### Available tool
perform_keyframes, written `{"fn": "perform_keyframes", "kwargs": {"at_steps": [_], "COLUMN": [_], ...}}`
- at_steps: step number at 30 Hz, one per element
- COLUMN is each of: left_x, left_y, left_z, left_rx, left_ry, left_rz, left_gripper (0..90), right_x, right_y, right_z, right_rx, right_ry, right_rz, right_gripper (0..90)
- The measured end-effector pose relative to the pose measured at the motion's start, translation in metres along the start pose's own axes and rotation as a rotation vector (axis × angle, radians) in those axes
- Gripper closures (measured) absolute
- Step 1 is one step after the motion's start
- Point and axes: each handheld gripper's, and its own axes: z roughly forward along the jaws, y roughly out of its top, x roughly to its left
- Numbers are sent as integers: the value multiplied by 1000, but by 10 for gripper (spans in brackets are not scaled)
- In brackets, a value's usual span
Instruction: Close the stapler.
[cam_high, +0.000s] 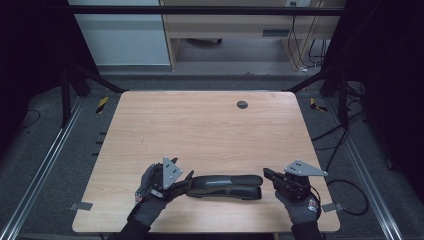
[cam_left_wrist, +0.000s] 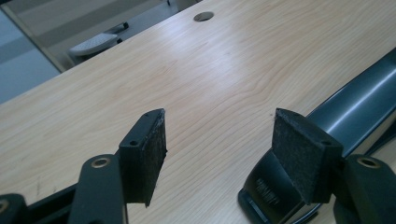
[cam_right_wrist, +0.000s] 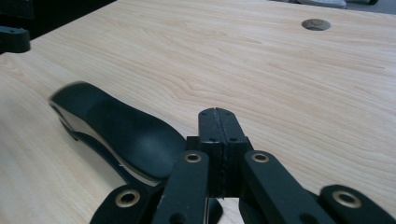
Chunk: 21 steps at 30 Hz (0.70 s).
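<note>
The left hand-held gripper (cam_high: 186, 178) lies low over the near edge of the worktop (cam_high: 200, 125), its jaws spread wide with nothing pressed between the pads; in the left gripper view one felt-faced pad (cam_left_wrist: 149, 154) stands clear over bare wood and the other sits just beside the near end of the stapler (cam_high: 226, 185). The right hand-held gripper (cam_high: 267, 175) hangs just off the stapler's other end, its two jaws closed flat together on nothing, as the right gripper view shows (cam_right_wrist: 219, 135). Each is carried by a gloved hand, and each bears one grey three-cornered plate on top.

Count: two hand-held grippers, two gloved hands, one stapler, one round cable hole (cam_high: 242, 104) in the worktop.

The stapler lies lengthwise between the two grippers, near the front edge and a little right of the middle, well apart from the hole at the far side.

The worktop is a pale wood-grain board with rounded corners, smooth with a faint sheen. Round it runs dark grey carpet with metal rails (cam_high: 45, 160) at either side, yellow-and-black tape marks at the far corners, black cables on the floor at the right, and a light wooden desk frame (cam_high: 225, 25) beyond.

The stapler is black, long and low, with a glossy rounded top arm over a flatter base. The gripper jaws are matt black links with brass-coloured rivets, tipped by square blocks faced with coarse dark felt.
</note>
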Motion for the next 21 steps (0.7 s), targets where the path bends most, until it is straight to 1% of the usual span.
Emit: {"fn": "perform_keyframes", "kwargs": {"at_steps": [6,7,8,9,14,18,21], "left_x": [18,21,23,25,32,39,44], "left_y": [-12,-14,-16,-18,-29,-41,-51], "left_z": [-10,-11,-13,-15,-21,-24,-28], "left_rx": [4,-7,2,3,14,38,43], "left_ry": [33,39,41,47,63,79,88], "left_rz": [-32,-29,-42,-46,-56,-63,-87], "left_gripper": [347,346,346,346,343,340,338], "right_x": [6,8,9,10,15,16,19], "right_y": [4,4,4,4,3,2,2], "right_z": [1,0,0,1,2,2,2], "right_rx": [4,7,6,8,12,8,5], "right_ry": [18,23,26,29,45,45,45], "right_rz": [-18,-16,-18,-18,-24,-24,-28], "right_gripper": [900,900,900,900,900,900,900]}}
